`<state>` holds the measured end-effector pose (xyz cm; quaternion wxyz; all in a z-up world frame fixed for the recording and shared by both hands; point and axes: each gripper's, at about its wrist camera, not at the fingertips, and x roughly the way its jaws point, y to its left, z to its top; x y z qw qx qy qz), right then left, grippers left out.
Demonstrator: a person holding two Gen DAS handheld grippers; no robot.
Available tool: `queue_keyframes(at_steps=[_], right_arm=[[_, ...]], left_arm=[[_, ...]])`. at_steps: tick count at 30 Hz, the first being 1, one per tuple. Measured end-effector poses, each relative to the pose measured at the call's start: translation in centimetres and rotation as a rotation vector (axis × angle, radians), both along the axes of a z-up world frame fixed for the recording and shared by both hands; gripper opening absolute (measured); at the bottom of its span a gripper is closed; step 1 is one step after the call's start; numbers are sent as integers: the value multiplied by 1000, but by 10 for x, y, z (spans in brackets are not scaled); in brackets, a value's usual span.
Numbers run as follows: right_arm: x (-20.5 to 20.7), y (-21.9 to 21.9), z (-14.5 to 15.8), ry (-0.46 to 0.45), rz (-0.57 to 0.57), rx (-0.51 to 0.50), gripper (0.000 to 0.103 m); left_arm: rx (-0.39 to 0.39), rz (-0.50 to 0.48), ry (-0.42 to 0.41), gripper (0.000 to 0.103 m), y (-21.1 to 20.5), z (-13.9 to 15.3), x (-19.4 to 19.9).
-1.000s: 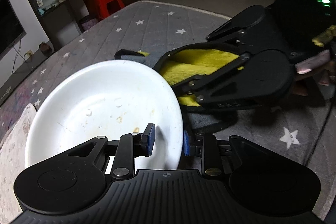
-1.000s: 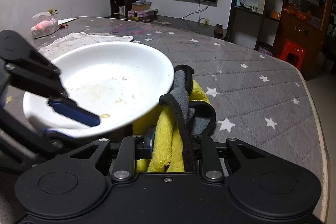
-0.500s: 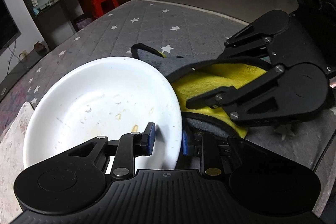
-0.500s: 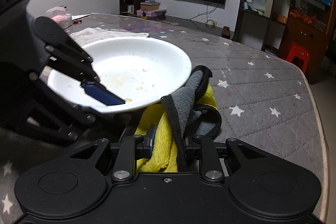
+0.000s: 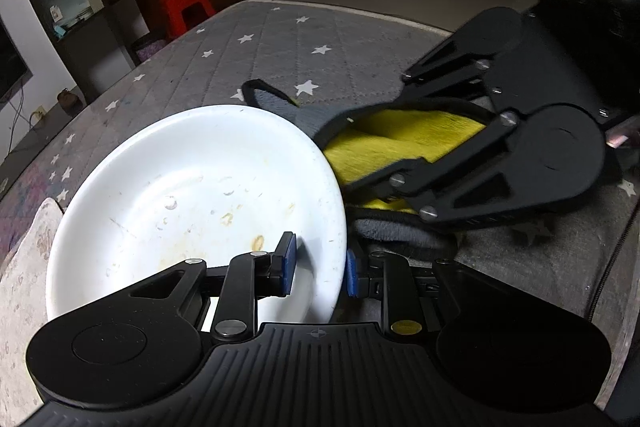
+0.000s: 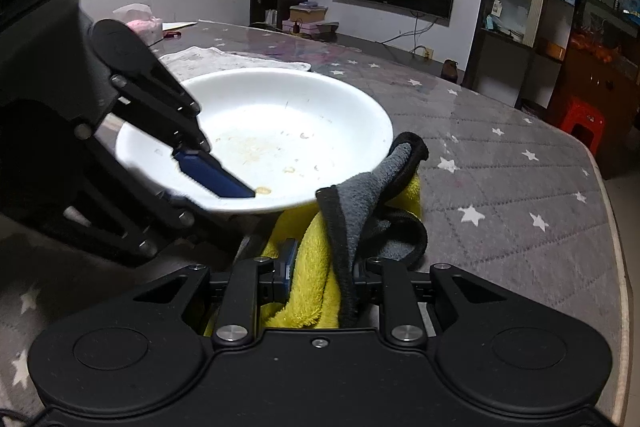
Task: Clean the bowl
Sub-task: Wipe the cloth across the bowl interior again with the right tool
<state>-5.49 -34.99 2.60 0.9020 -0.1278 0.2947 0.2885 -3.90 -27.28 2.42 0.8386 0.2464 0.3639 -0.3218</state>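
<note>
Pinching the near rim of the shallow white ceramic bowl, still food-stained, the left gripper holds it tilted off the grey star-quilted tabletop. The right gripper is clamped on a yellow-and-grey fleece cloth beside the rim. Risk: wiping pressure could lever the bowl out of that narrow grip.

White bowl; yellow-grey cloth

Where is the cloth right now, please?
The cloth is clamped in the right gripper, low in the centre of the right wrist view, its end tucked just under the near-right rim of the bowl.
</note>
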Motion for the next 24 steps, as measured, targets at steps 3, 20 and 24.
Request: queue_keyframes(at_steps=[3,20,24], right_arm=[[8,1,-1,-8,0,-2,24],[53,-7,-6,-41,-24,8,25],[57,-6,-7,-38,-29,12,25]], left_arm=[[2,-1,-4,25,0,-1,1],[0,-1,-5,26,4,0,-5],[-1,-1,-1,26,4,1,-4]])
